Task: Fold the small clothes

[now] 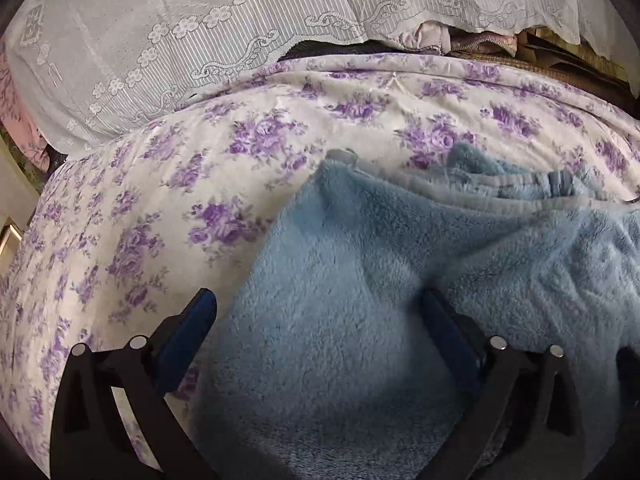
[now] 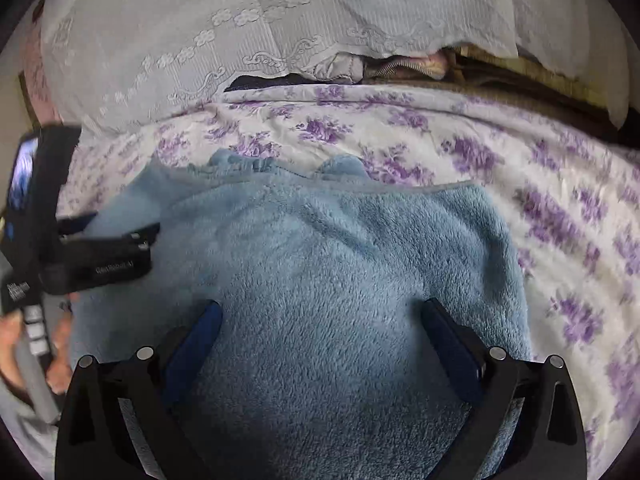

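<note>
A fluffy light-blue garment [image 1: 380,280] lies on a floral purple-and-white bedspread [image 1: 160,208]. Its pale waistband [image 1: 500,190] shows at the far edge. My left gripper [image 1: 320,308] hovers open over the garment's left part, its left finger above the bedspread and nothing between the jaws. In the right wrist view the same blue garment [image 2: 320,264] fills the middle. My right gripper [image 2: 320,312] stands open just above it, holding nothing. The left gripper [image 2: 92,256] shows at that view's left edge, held by a hand [image 2: 16,344].
A white lace cover [image 1: 180,40] drapes over a pile at the back of the bedspread [image 2: 540,184]. Bundled fabrics and a zippered item [image 2: 400,66] peek out under its hem [image 1: 480,40]. Bare bedspread lies to the left and right of the garment.
</note>
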A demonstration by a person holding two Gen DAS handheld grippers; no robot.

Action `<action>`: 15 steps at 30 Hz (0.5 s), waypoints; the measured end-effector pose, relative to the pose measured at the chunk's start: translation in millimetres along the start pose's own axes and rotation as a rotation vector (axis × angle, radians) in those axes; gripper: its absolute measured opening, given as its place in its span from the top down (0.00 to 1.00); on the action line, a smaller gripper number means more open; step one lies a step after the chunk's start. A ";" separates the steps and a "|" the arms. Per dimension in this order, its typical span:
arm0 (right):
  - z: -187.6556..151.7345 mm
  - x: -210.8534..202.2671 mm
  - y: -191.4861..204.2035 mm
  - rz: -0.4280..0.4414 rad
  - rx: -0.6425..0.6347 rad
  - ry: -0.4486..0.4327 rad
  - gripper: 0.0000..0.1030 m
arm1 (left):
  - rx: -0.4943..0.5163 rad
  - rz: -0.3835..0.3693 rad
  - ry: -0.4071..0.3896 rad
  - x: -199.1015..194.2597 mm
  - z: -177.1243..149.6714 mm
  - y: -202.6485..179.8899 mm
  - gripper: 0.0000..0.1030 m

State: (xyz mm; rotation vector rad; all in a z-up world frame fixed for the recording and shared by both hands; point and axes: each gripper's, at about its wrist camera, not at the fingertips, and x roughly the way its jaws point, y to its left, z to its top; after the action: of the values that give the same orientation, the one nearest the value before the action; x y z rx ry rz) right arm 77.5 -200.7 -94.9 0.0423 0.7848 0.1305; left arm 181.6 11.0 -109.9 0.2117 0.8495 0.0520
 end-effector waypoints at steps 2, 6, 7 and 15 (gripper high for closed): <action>0.1 -1.6 -3.1 0.020 0.018 -0.002 0.03 | -0.007 0.003 -0.009 -1.5 0.0 0.7 0.04; 1.0 -10.7 -8.4 0.056 0.062 -0.016 0.03 | -0.011 0.022 -0.053 -13.5 0.9 1.7 0.04; 0.6 -14.4 -8.9 0.064 0.071 -0.023 0.03 | -0.014 0.021 -0.059 -15.9 1.3 2.5 0.04; -6.7 -43.2 -1.7 0.110 0.066 -0.066 0.03 | -0.020 0.003 -0.083 -30.7 3.7 2.3 0.04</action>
State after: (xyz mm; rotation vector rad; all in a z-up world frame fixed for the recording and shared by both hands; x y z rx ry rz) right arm 42.6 -208.1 -69.5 0.1512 0.7212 0.2066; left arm 164.1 8.6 -84.4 0.1951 0.7656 0.0546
